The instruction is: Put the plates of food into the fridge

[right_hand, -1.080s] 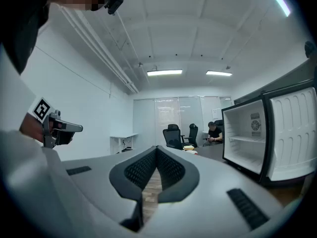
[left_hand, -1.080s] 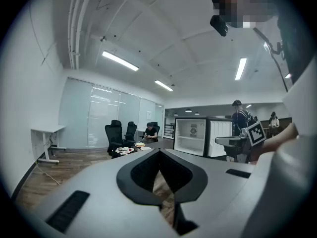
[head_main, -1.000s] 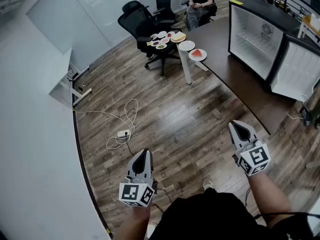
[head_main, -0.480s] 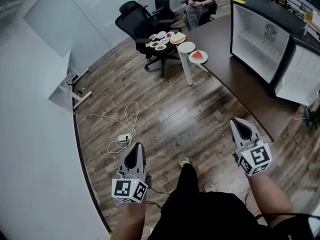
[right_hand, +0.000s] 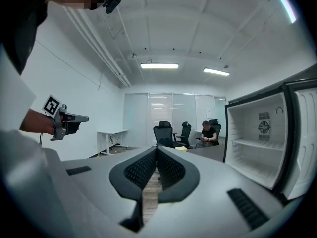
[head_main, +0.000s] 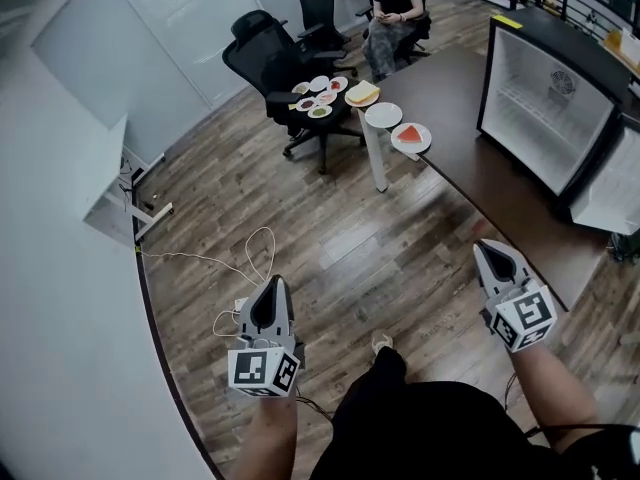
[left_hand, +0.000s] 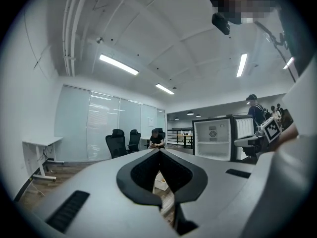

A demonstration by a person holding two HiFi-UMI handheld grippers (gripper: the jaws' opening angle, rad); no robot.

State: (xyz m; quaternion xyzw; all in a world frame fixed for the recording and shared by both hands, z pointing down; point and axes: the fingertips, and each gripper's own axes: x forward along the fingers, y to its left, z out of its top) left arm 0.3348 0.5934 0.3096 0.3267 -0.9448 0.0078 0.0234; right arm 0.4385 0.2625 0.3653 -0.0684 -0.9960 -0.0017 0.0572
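Note:
Two plates sit on the near end of a dark table [head_main: 470, 158]: a white plate [head_main: 383, 115] and one with a red slice of food [head_main: 411, 136]. A plate of sandwich [head_main: 361, 93] and several small plates of food [head_main: 318, 96] rest on a black chair. The small fridge [head_main: 550, 118] stands open and empty on the table, also seen in the right gripper view [right_hand: 262, 143]. My left gripper [head_main: 272, 290] and right gripper [head_main: 488, 251] are held low over the floor, far from the plates, both shut and empty.
A person [head_main: 395, 8] sits at the table's far end among black office chairs [head_main: 265, 58]. A white cable and power strip [head_main: 245, 268] lie on the wooden floor. A white desk [head_main: 110, 178] stands by the left wall. The fridge door [head_main: 615, 193] hangs open at right.
I have stepped forward: the plates and fridge appear slightly nearer and shifted right. Both grippers stay shut; the left one swung slightly with the walking.

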